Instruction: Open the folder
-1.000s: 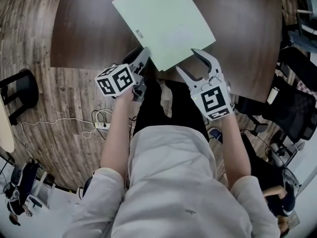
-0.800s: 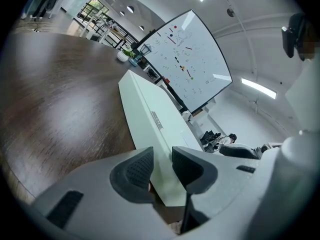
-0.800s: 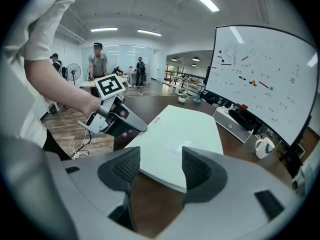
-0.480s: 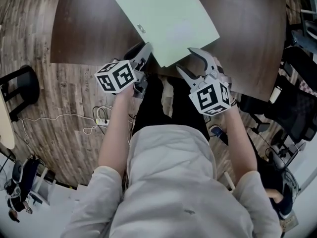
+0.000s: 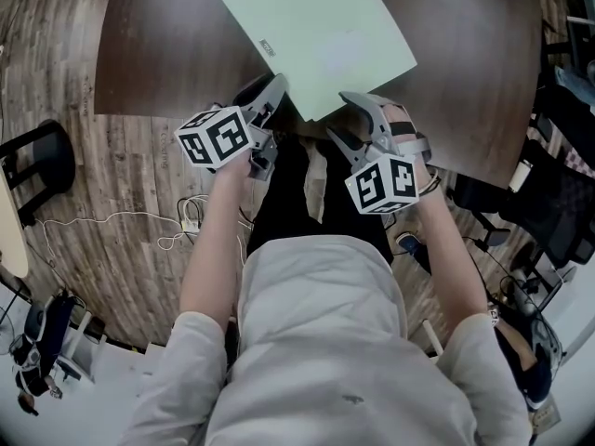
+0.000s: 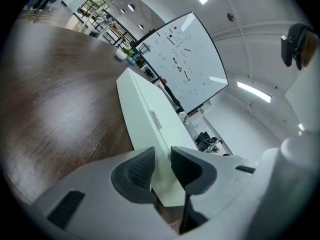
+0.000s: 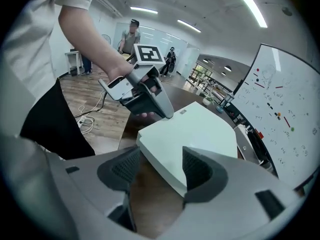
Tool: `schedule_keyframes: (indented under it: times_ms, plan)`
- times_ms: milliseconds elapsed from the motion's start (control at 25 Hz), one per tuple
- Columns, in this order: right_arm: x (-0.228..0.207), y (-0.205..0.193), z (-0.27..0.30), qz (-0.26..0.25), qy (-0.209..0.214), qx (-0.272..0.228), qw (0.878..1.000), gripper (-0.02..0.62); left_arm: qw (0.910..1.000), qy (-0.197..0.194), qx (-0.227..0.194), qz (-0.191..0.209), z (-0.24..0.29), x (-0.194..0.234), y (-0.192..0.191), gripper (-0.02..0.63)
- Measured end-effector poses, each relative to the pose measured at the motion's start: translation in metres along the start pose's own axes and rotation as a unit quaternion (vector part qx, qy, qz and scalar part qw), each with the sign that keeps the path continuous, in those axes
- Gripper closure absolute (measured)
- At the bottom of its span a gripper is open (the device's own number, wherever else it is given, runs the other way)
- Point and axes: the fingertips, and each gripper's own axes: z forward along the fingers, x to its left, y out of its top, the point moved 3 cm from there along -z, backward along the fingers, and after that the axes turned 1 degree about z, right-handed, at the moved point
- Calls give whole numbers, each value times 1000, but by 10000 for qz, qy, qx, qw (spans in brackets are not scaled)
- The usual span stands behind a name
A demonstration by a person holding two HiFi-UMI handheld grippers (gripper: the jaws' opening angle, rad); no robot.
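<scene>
A pale green folder lies closed on the dark brown table, its near corner at the table's front edge. My left gripper is at the folder's near left edge, close to a small label. In the left gripper view the folder fills the gap of the left gripper, whose jaws are closing with the pads against it. My right gripper is open at the near corner. In the right gripper view that corner of the folder lies between the wide jaws of the right gripper, untouched.
The table's front edge runs just under both grippers, with wooden floor and cables below. A black stool stands at the left and office chairs at the right. A whiteboard stands beyond the table.
My right gripper has rolled and come down and left toward the folder's near corner. The left gripper stayed at the folder's edge and its jaws have narrowed.
</scene>
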Motion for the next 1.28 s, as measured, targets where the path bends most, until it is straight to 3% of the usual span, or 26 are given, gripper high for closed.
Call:
schedule_keyframes:
  times_ms: [360,960,1280]
  plan:
    - [7,-1,17,-692,-235,108,9973,336,10000,-2,37,76,0,1,0,505]
    - [-1,4,20,-625,-293,46,9976,345,9999,11,7,144,-1,0,0,502]
    - [-1,10,11,-471,-318,-59,9984,397,9999,27,-30,134,-1,2,-1,502]
